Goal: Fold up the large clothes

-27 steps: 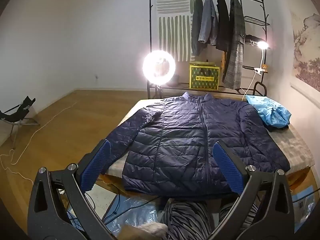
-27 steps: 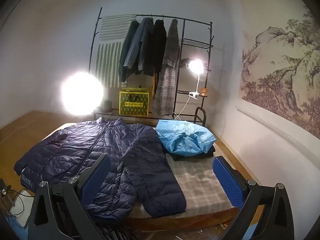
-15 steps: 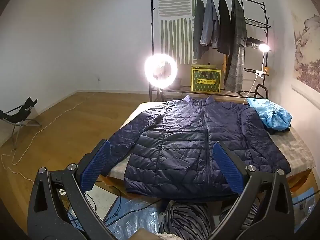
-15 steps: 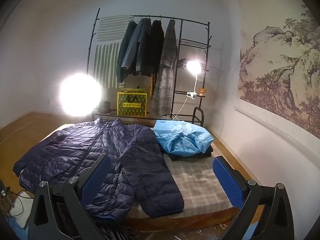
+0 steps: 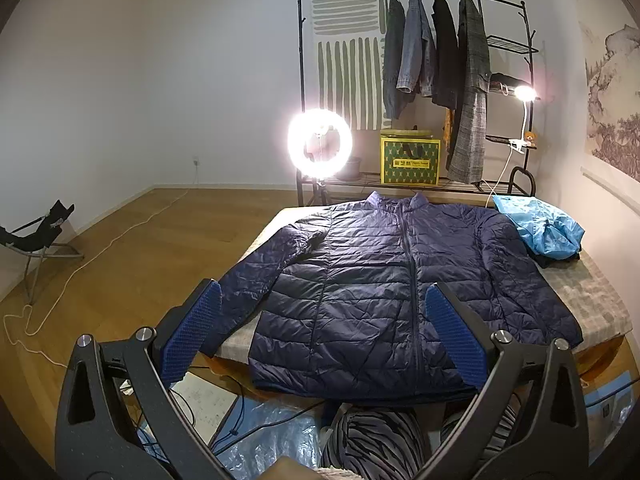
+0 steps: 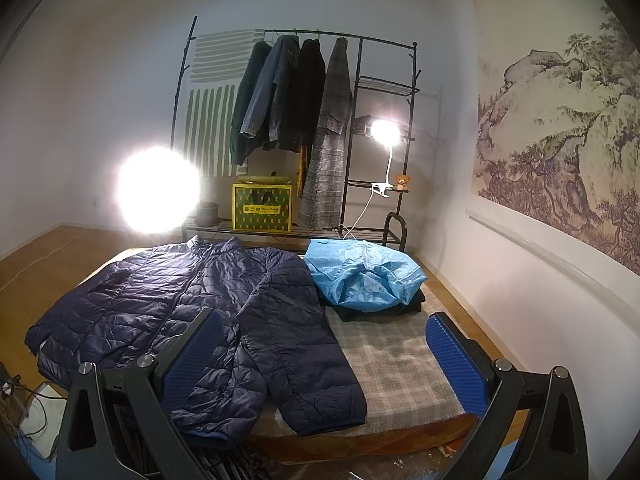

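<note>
A navy quilted jacket (image 5: 384, 276) lies spread flat, front up and zipped, on a low table covered with a checked cloth (image 5: 592, 292). Both sleeves stretch outward; its hem hangs over the near edge. In the right wrist view the same jacket (image 6: 168, 312) fills the left half of the cloth (image 6: 396, 364). My left gripper (image 5: 324, 328) hovers open in front of the hem, apart from it. Over the table's near right corner my right gripper (image 6: 324, 348) stands open, holding nothing.
A crumpled light-blue garment (image 6: 364, 276) lies on dark folded clothes at the back right of the table. Behind stand a clothes rack (image 5: 432, 52) with hanging coats, a yellow box (image 5: 410, 162), a ring light (image 5: 320, 144) and a clip lamp (image 6: 386, 132). Cables and plastic sheeting (image 5: 264, 440) lie below.
Both views have drifted slightly back and up from the table, so the jacket sits a little lower and farther. The jacket itself lies unchanged and both grippers stay wide open.
</note>
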Available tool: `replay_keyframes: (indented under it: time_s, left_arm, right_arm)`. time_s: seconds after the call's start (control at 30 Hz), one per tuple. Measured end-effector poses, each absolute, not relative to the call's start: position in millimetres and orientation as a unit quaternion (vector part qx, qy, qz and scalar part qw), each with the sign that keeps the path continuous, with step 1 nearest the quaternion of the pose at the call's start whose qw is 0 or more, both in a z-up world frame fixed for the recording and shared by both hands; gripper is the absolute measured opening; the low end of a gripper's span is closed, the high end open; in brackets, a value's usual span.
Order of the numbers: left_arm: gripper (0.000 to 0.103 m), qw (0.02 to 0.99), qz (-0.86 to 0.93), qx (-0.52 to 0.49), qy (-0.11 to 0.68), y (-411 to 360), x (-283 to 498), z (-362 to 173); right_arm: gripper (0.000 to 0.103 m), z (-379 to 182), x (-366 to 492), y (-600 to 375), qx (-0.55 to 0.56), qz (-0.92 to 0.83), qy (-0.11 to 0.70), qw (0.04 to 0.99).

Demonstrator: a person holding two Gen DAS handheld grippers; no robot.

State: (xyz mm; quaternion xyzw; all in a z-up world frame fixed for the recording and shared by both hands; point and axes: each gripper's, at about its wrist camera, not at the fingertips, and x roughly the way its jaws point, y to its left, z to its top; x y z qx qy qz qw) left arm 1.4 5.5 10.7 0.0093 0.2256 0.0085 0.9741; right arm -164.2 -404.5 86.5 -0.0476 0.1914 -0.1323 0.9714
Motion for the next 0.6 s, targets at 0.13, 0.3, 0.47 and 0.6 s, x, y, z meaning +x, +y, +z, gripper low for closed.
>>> replay_keyframes:
  time_s: [0.13,0.3,0.47,0.6]
  left_arm:
    - [0.103,0.974,0.008,0.010,0.225,4.6,1.9,11.7]
    - [0.103,0.974,0.009,0.012,0.225,5.2,3.6,15.1]
    - [0.103,0.974,0.009,0.014,0.224,3.8,2.8,14.9]
    - [0.103,0.974,0.009,0.014,0.224,3.5,2.7,15.0]
  right_arm:
    - [0.103,86.1,-163.7,-406.3,-0.045,-0.130,0.192,0.972]
    - [0.103,84.9,-160.4,-405.6,-0.040,-0.130,0.198,0.971]
    - [0.103,84.1,-160.8,-406.2,-0.039,-0.129,0.197,0.971]
    - [0.103,83.3,-160.8,-406.4,-0.037,-0.127,0.198,0.971]
